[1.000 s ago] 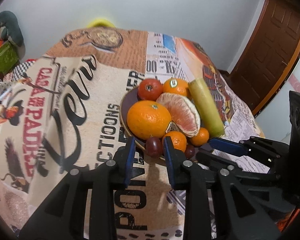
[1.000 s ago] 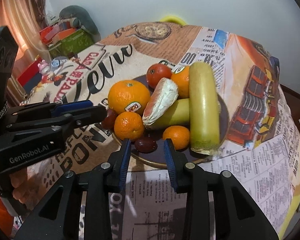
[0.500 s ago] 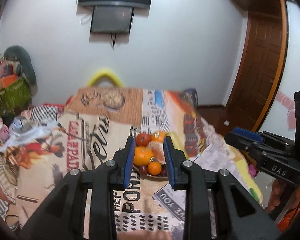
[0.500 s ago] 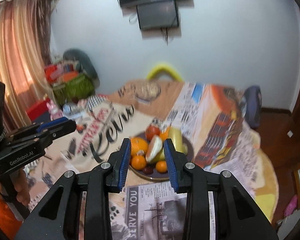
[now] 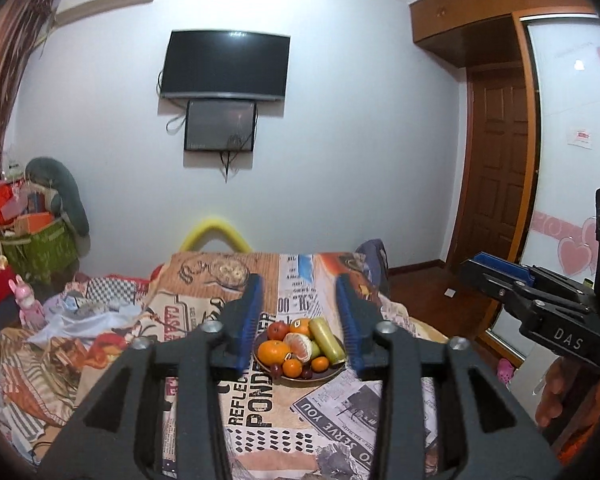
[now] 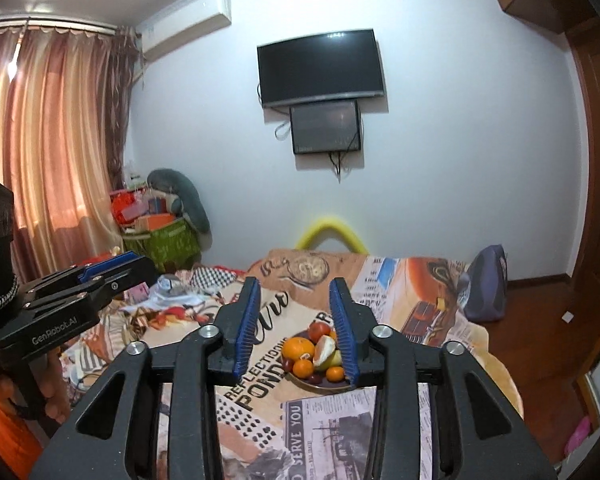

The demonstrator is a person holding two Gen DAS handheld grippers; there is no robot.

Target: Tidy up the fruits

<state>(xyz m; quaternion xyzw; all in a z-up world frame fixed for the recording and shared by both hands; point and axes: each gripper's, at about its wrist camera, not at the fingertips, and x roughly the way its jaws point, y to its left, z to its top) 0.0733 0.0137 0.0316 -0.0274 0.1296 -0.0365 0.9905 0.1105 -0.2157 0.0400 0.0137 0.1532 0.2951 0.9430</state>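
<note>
A dark plate [image 5: 327,374] of fruit sits on the printed tablecloth: a big orange [image 5: 274,352], a peeled citrus half [image 5: 298,346], a red tomato [image 5: 278,330], a long yellow-green fruit [image 5: 327,340], small oranges and dark grapes. The plate also shows in the right wrist view [image 6: 320,387]. My left gripper [image 5: 300,322] is open and empty, held well back and above the plate. My right gripper [image 6: 296,324] is open and empty, also far back. Each gripper appears at the edge of the other's view.
The table [image 5: 260,408] carries a newspaper-print cloth. A cluttered pile and green basket [image 5: 40,248] stand at the left. A yellow chair back [image 5: 216,232] rises behind the table. A wooden door [image 5: 496,168] is at the right, a bag [image 6: 486,284] by the far right corner.
Both grippers have pulled far back and up from the plate, from fingertips right at the grapes to a wide view of the room. Both stay open and empty.
</note>
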